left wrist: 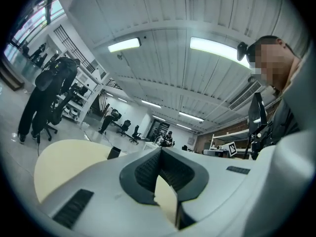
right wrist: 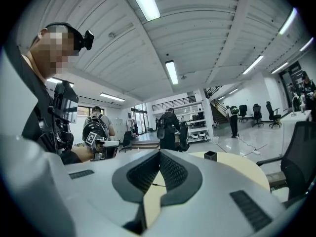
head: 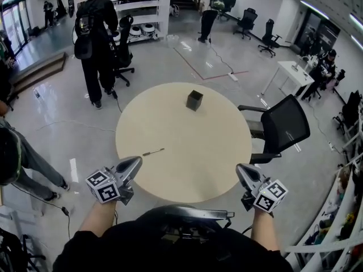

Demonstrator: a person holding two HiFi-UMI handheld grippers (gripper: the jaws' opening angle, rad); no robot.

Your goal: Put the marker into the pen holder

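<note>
I hold the left gripper [head: 134, 163] and right gripper [head: 243, 172], jaws together and empty; a clumsy nudge could roll the thin marker [head: 153, 151] off the tabletop's [head: 187, 157] left edge.

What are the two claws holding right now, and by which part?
Nothing. The left claw and right claw are both shut and empty. The marker lies loose on the table, apart from the pen holder.

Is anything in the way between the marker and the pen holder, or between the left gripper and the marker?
Nothing visible. Only bare table lies between the marker and the pen holder, and between the left gripper and the marker.
</note>
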